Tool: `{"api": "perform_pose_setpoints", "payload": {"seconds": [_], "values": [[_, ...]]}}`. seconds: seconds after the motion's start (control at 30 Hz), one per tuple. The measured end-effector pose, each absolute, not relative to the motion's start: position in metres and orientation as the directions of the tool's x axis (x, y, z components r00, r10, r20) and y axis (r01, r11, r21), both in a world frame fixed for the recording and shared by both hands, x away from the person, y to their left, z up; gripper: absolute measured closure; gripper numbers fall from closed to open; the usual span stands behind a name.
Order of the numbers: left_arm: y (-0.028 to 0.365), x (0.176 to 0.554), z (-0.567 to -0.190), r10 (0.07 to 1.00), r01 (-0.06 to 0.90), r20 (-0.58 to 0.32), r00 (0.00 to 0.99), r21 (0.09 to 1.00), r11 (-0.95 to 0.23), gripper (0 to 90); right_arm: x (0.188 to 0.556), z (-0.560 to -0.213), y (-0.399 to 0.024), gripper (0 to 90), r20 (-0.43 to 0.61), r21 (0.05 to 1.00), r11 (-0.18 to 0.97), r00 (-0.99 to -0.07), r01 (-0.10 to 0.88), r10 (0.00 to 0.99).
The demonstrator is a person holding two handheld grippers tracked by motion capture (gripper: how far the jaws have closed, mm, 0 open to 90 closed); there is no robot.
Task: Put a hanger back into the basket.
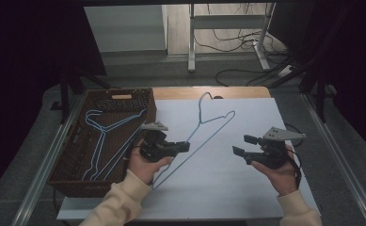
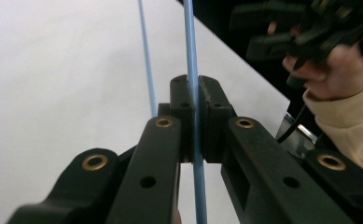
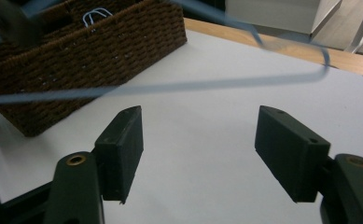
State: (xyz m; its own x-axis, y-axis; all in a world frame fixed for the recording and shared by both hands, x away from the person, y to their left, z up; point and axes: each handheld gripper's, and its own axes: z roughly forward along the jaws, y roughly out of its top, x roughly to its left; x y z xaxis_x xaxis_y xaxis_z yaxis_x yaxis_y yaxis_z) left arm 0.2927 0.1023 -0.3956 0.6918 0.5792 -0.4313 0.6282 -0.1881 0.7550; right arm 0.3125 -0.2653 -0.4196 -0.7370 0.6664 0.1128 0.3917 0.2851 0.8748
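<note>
The thin blue wire hanger (image 1: 204, 125) slants across the middle of the white tabletop (image 1: 246, 188), its long bar clamped in the left tool (image 1: 186, 145); the left gripper view shows the wire pinched between black pads. The right tool (image 1: 244, 146) stands apart, holding nothing, with bare tabletop around it. The brown wicker basket (image 1: 72, 160) of hangers sits left.
</note>
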Motion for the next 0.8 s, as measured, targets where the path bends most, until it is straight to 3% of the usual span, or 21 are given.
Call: {"api": "perform_pose_setpoints", "payload": {"seconds": [0.33,0.8], "values": [[0.189,0.267,-0.355,0.621,0.550,-0.380,0.686,0.829,-0.101,86.1,0.318,-0.437,-0.271,28.9,0.110,0.829,0.334,-0.717,0.448,0.689],[0.275,0.272,-0.365,0.703,0.565,-0.389,0.595,0.825,-0.023,86.1,0.324,-0.449,-0.267,28.3,0.077,0.791,0.396,-0.717,0.467,0.693]]}}
